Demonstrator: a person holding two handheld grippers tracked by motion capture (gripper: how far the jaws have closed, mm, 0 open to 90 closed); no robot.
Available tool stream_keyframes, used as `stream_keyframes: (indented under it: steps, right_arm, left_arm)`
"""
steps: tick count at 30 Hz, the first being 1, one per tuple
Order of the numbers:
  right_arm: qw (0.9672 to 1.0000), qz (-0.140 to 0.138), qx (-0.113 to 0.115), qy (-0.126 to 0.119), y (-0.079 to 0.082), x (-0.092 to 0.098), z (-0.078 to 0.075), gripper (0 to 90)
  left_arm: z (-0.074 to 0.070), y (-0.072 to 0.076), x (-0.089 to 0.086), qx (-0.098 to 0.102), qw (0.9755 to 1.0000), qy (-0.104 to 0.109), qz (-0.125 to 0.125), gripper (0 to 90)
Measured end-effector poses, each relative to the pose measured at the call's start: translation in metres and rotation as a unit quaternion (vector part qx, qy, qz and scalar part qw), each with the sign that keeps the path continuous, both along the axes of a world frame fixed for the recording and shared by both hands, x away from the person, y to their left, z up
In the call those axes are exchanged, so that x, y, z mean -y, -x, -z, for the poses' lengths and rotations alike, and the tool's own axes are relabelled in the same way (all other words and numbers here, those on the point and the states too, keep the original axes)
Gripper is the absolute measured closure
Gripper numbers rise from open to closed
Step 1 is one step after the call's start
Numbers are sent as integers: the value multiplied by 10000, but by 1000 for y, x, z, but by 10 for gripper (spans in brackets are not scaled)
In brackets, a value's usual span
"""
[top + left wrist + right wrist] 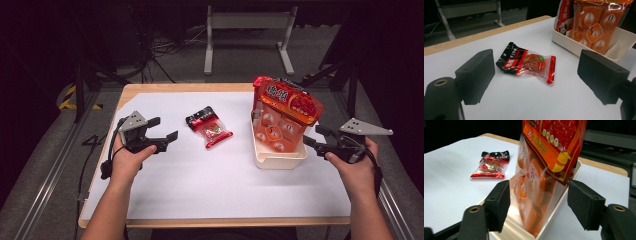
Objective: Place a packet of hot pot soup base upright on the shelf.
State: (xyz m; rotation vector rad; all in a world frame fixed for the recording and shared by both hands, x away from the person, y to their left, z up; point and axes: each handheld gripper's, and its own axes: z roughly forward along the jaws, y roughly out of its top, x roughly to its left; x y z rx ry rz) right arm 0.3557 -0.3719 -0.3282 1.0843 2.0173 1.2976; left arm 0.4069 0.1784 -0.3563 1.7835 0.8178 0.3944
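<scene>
Here we see a wooden table (pixel 131 90) under a white sheet (pixel 200 175). On its right part sits a cream tray (pixel 280 161) with a large orange snack bag (pixel 284 117) standing upright in it. Our right gripper (pixel 314 138) is just beside that bag, jaws apart on either side of the bag's edge, pads clear of it. Our left gripper (pixel 165 131) hovers with jaws apart and empty, aimed at the small red-and-black snack packet (pixel 209 126) lying flat mid-table, left of the tray.
</scene>
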Motion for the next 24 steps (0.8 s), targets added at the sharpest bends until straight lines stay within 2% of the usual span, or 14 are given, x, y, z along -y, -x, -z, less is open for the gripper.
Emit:
stream_keyframes:
  steps: [4,8,17,23,24]
  right_arm:
    - [10000,-44,77,35,13,-2,-6,382]
    - [9997,-191,154,-69,22,-5,-9,376]
    - [9980,-498,276,-284,31,-12,-1,358]
    - [9966,-720,326,-244,32,-21,5,358]
    - [9962,-766,337,-229,32,-24,5,358]
  left_arm:
    - [1,-2,2,-34,10000,13,12,148]
    - [3,-6,3,-41,10000,-48,-15,141]
    - [14,-22,15,-161,9996,-202,-73,124]
    - [21,-37,26,-168,9993,-322,-126,131]
    - [23,-41,29,-90,9994,-290,-164,138]
